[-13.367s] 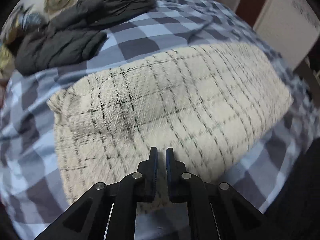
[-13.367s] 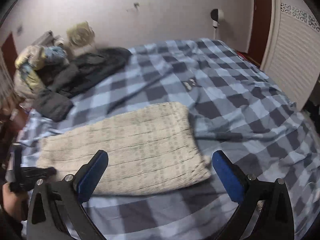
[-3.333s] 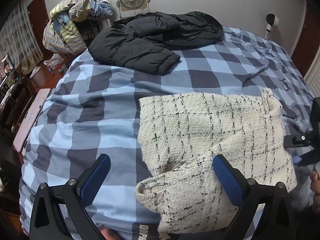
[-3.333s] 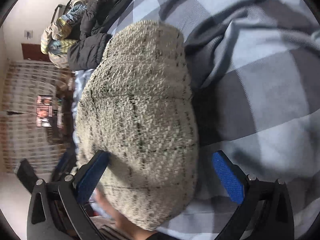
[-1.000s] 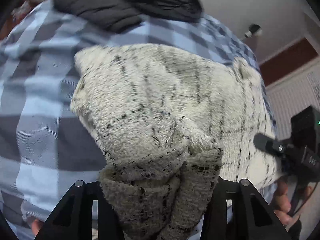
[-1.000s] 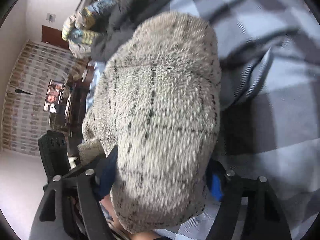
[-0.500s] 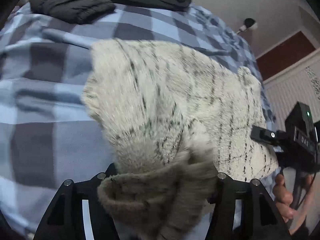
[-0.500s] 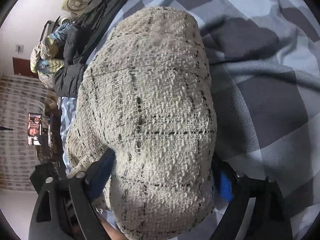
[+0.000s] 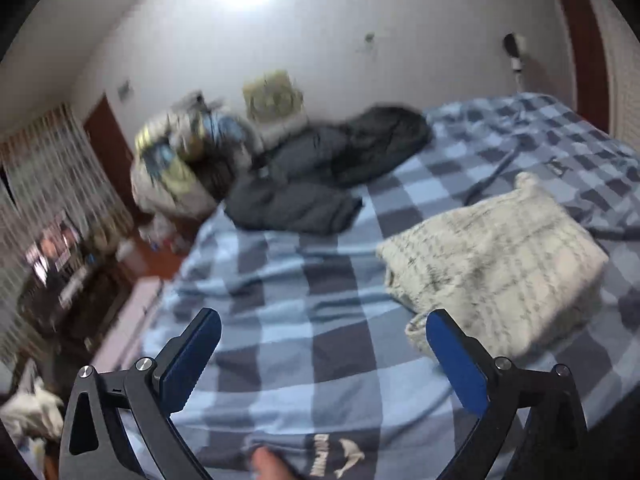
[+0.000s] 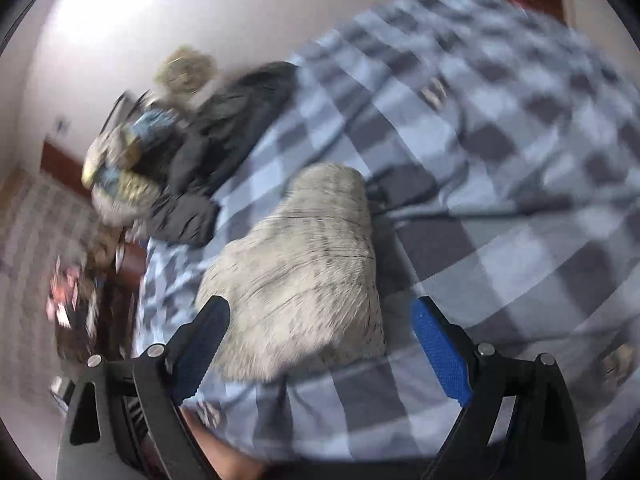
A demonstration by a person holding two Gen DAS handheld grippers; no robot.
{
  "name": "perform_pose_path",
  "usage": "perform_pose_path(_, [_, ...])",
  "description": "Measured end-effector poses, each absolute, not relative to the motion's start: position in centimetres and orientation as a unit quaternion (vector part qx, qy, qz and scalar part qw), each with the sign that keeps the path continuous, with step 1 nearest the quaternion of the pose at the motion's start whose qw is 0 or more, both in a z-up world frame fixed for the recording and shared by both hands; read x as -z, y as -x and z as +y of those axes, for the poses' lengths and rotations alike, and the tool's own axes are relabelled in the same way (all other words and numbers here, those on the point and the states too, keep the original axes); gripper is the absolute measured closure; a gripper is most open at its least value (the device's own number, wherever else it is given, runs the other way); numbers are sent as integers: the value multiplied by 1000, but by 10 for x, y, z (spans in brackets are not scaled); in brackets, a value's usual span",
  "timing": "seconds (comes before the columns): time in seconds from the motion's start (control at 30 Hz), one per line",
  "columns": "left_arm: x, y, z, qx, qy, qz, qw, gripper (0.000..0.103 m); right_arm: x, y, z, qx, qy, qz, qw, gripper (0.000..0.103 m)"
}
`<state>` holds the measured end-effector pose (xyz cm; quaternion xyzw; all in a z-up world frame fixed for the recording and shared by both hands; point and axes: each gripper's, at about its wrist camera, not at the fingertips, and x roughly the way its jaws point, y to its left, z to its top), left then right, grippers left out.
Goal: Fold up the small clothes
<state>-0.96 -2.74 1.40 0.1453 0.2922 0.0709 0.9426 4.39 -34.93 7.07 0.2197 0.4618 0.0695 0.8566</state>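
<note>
A cream knitted garment with thin black check lines [image 9: 492, 256] lies folded into a thick pad on the blue-and-grey checked bedspread [image 9: 304, 292]. In the left wrist view it sits to the right of my left gripper [image 9: 322, 346], whose jaws are opening wide with only bedspread between them. In the right wrist view the same garment [image 10: 308, 276] lies just beyond my right gripper [image 10: 320, 328]. Those jaws stand wide apart, raised above the near end of the garment and not touching it. Both views are blurred by motion.
A dark padded jacket [image 9: 332, 168] lies at the far side of the bed, with a heap of mixed clothes [image 9: 184, 160] beside it on the left. A fan [image 9: 272, 94] stands against the wall. Dark furniture [image 9: 80, 276] lines the bed's left side. A fingertip [image 9: 268, 465] shows at the bottom edge.
Both grippers have let go of the cream garment, opened wide and lifted away from it. The garment now lies folded on the bed, and both views have swung up toward the room.
</note>
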Motion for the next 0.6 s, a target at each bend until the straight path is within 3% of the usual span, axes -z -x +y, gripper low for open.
perform_pose_path(0.23, [-22, 49, -49, 7, -180, 275, 944, 0, -149, 29, -316, -144, -129, 470, 861, 12])
perform_pose_path(0.33, [-12, 38, -45, 3, -157, 315, 936, 0, -158, 61, -288, -164, -28, 429, 888, 4])
perform_pose_path(0.43, [-9, 28, -36, 27, -101, 347, 932, 0, -133, 79, -276, -177, 42, 381, 907, 2])
perform_pose_path(0.6, [10, 7, -29, 22, -64, 374, 925, 0, -65, 45, -268, -67, 131, 435, 888, 2])
